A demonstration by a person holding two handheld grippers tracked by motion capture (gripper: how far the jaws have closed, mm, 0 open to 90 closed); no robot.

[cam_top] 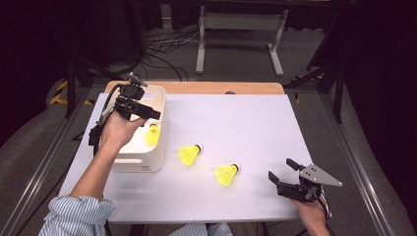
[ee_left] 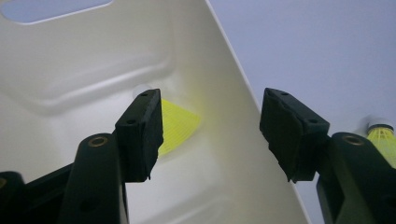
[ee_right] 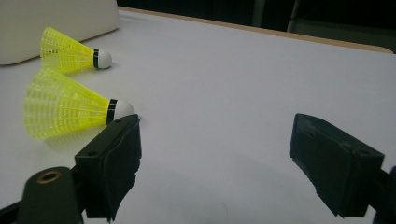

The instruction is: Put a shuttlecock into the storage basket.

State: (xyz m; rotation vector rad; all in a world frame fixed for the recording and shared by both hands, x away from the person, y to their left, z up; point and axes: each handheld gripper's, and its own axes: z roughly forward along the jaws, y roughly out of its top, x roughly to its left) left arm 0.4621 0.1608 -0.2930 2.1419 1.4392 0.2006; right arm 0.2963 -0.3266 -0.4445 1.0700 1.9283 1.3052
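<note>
The work in hand looks like gathering the yellow shuttlecocks into the cream bin (cam_top: 147, 162), which I take as the landmark. One shuttlecock (cam_top: 152, 135) already lies inside the bin against its right wall. The left claw (cam_top: 147, 112) hangs over the bin's far end with its jaws spread and nothing between them; in the left gripper view the bin's right wall runs up between the two jaws.

Two more shuttlecocks lie on the white bench (cam_top: 246, 118) outside the bin: the nearer shuttlecock (cam_top: 189, 154) just beside the bin's right wall, the farther shuttlecock (cam_top: 226, 174) a little further right and toward the person. The right claw (cam_top: 284, 175) rests low on the bench well to the right of the bin, jaws spread and empty, pointing back toward that farther one.

Risks, as I judge them:
- A jaw of the left claw could catch the bin's wall as it pulls away and shove or tip the light bin.
- The right claw, sliding in low, may nudge the farther shuttlecock's cork so it rolls off in an arc.
- Squeezing the mesh skirt hard would likely crush it, and a loose pinch could let it drop short of the bin.
</note>
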